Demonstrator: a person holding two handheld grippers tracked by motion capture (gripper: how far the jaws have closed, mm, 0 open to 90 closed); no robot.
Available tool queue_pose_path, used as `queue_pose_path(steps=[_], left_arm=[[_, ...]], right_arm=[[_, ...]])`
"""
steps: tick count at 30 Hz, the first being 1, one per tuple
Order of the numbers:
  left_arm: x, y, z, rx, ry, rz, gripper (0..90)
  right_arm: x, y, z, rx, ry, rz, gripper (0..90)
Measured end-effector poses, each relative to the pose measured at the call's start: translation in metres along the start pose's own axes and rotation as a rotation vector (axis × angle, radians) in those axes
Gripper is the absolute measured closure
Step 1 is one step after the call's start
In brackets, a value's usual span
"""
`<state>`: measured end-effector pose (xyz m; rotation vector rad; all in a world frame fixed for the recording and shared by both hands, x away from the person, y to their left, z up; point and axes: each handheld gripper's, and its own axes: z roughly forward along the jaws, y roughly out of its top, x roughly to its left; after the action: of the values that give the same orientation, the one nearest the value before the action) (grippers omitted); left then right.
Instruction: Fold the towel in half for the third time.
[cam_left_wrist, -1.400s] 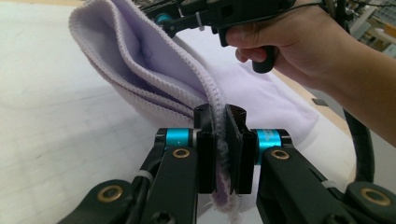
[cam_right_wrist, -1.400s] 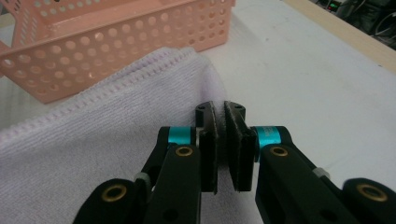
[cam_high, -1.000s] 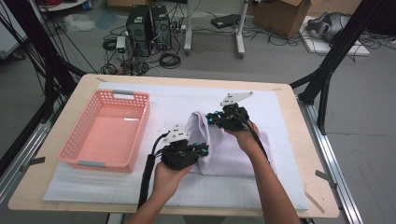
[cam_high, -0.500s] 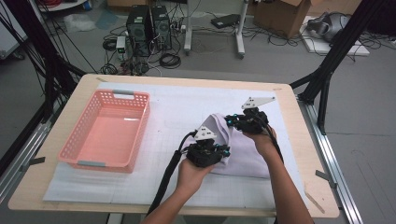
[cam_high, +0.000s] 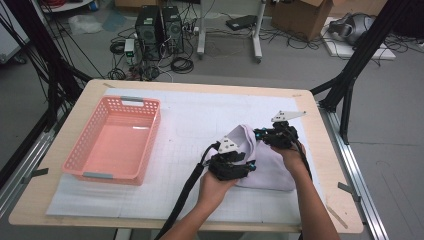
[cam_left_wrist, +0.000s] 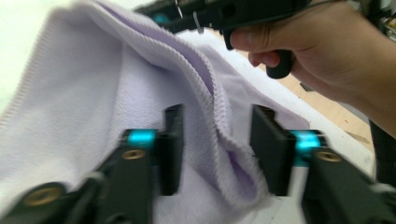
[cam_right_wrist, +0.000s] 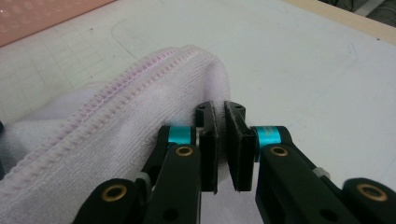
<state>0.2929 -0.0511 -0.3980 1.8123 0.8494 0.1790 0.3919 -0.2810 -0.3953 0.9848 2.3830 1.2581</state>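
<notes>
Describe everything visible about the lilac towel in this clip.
The lilac towel is soft terry-like cloth with a stitched hem, folded over and bunched on the white mat at the table's right, away from the pink basket. The right hand-held gripper is shut on its raised far corner. The left hand-held gripper, its jaws just opened, straddles a hemmed fold without pinching it.

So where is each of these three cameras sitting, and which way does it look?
High view: above the person's side, looking forward and down on the table; both forearms, left gripper and right gripper show.
Left gripper view: rides the left gripper, looking along its open jaws at the lilac towel; the other hand shows.
Right gripper view: rides the right gripper, jaws pinching the towel's fold.
All three share the towel.
</notes>
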Motion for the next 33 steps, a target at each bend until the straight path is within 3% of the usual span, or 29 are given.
queue_pose_path(steps=[2, 6, 12, 19, 23, 30, 33], left_arm=[[0.002, -0.001, -0.005, -0.020, 0.006, 0.000, 44.0], [0.013, -0.002, -0.027, -0.077, 0.032, 0.014, 42.0], [0.032, -0.012, -0.052, -0.115, 0.070, 0.010, 41.8], [0.054, -0.032, -0.068, -0.122, 0.104, -0.021, 41.8], [0.058, -0.039, -0.072, -0.121, 0.111, -0.030, 41.8], [0.065, -0.047, -0.079, -0.124, 0.122, -0.018, 41.3], [0.068, -0.051, -0.083, -0.123, 0.125, -0.016, 41.0]], right_arm=[[-0.002, -0.002, -0.001, 0.009, -0.005, 0.003, 84.6], [-0.004, -0.003, -0.003, 0.007, -0.016, 0.002, 84.6], [-0.007, -0.006, -0.006, 0.023, -0.036, 0.000, 84.5], [-0.015, -0.012, -0.015, 0.052, -0.071, -0.019, 84.5], [-0.021, -0.022, -0.022, 0.065, -0.101, -0.018, 84.5], [-0.031, -0.040, -0.033, 0.061, -0.143, 0.025, 84.2], [-0.033, -0.046, -0.039, 0.047, -0.161, 0.044, 78.9]])
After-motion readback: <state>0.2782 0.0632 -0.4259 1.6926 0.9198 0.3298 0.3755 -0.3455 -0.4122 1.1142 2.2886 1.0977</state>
